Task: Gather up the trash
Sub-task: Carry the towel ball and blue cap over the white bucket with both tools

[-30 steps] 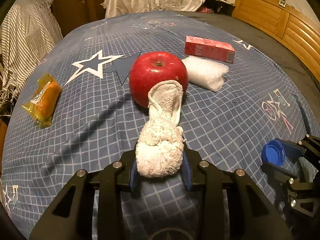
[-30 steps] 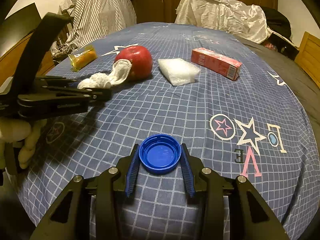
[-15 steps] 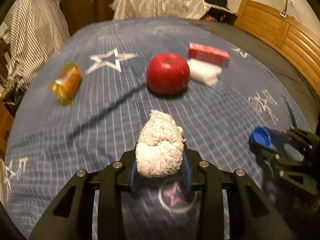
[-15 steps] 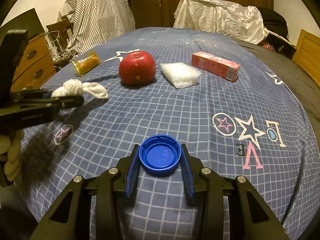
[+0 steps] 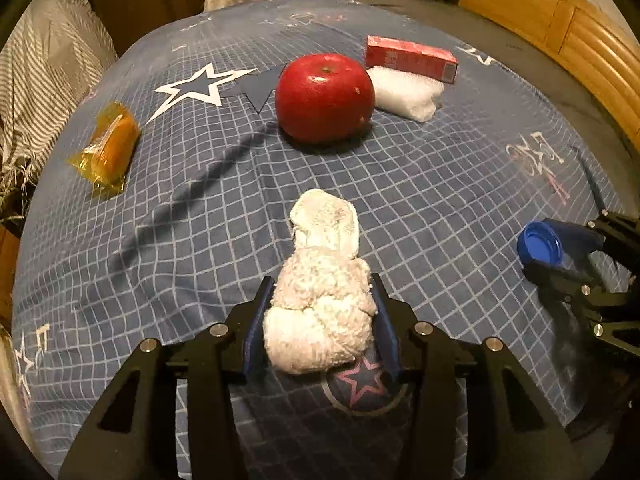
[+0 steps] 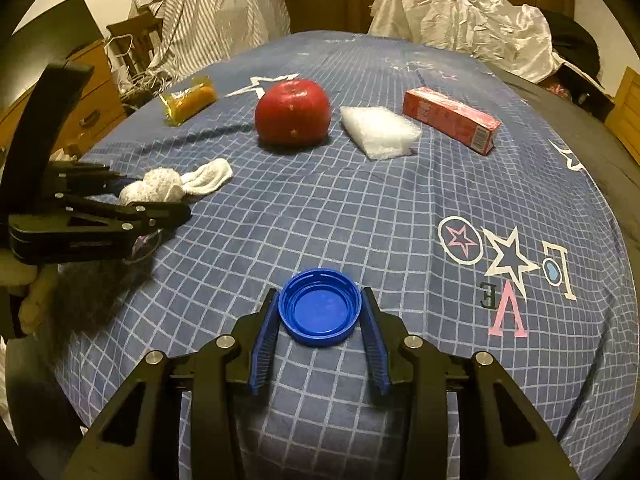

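A balled white sock point(image 5: 320, 300) lies on the blue checked bedspread point(image 5: 440, 184), its loose end flopped forward. It sits between the jaws of my left gripper point(image 5: 322, 280), which are opening, and the pads no longer squeeze it. The right wrist view shows the same sock point(image 6: 160, 190) at the left gripper point(image 6: 156, 196), low over the bed's left side. My right gripper point(image 6: 320, 292) is shut on a blue bottle cap point(image 6: 320, 308), held just above the bedspread. The left wrist view shows that cap point(image 5: 538, 242) and the right gripper point(image 5: 540, 246) at the right.
A red apple point(image 5: 324, 98) stands mid-bed, with a white bubble-wrap wad point(image 5: 404, 92) and a red carton point(image 5: 412, 58) behind it. An orange snack packet point(image 5: 108, 148) lies at the left. A wooden bed frame point(image 5: 580, 40) rims the right; a wooden dresser point(image 6: 92, 108) stands left.
My left gripper drew back from the apple with the sock, then its jaws widened and the sock's loose end flopped forward onto the bedspread. The right gripper kept still with the cap.
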Demonstrator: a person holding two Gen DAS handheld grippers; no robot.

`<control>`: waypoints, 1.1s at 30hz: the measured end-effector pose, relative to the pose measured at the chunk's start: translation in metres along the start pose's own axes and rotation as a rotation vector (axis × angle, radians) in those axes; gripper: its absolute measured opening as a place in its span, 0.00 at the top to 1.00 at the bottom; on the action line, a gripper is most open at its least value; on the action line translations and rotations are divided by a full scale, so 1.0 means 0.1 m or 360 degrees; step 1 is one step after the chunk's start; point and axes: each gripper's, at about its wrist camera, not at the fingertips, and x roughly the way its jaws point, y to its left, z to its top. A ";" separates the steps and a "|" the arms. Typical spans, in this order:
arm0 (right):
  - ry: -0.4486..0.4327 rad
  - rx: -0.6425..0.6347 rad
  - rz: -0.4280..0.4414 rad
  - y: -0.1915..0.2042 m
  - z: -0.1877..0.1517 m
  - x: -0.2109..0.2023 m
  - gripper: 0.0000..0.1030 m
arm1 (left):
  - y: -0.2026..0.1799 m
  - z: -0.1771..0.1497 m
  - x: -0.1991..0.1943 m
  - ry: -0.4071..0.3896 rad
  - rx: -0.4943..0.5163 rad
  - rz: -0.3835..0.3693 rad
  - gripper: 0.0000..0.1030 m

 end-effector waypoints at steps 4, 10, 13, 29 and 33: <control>-0.0008 -0.0006 -0.0009 0.01 -0.01 0.01 0.59 | -0.02 -0.02 0.00 -0.0019 0.0006 0.0021 0.55; -0.0119 0.0050 -0.0020 0.03 -0.06 -0.09 0.60 | -0.04 -0.12 -0.11 -0.0129 -0.0052 0.0034 0.66; -0.0238 0.0087 -0.0027 0.05 -0.06 -0.26 0.60 | -0.07 -0.20 -0.26 -0.0223 -0.0080 0.0040 0.66; -0.0868 0.0115 -0.0153 0.40 -0.07 -1.47 0.60 | -0.17 -0.55 -1.72 -0.0917 -0.0249 0.0207 0.66; -0.0982 0.0109 -0.0189 0.48 -0.16 -1.77 0.60 | -0.26 -0.67 -1.94 -0.1075 -0.0280 0.0264 0.66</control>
